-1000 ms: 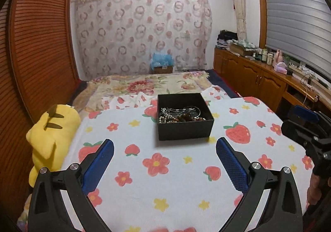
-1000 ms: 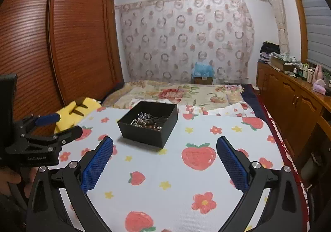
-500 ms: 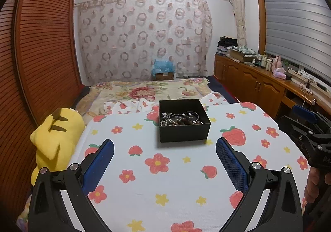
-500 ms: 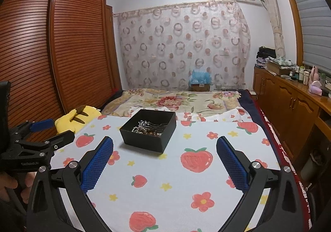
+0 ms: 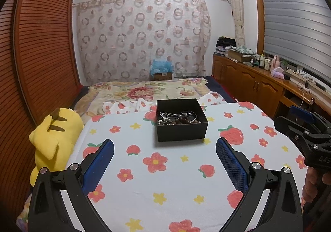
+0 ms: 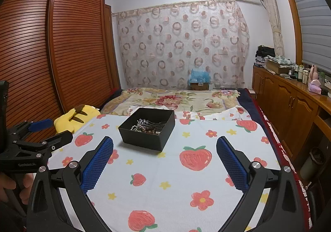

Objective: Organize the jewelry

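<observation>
right wrist view: left gripper (image 6: 52,131) lettering too blurred to read.

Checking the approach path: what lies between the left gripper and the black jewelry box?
Only bare strawberry-print cloth separates the left gripper from the black jewelry box, per the left wrist view.
</observation>
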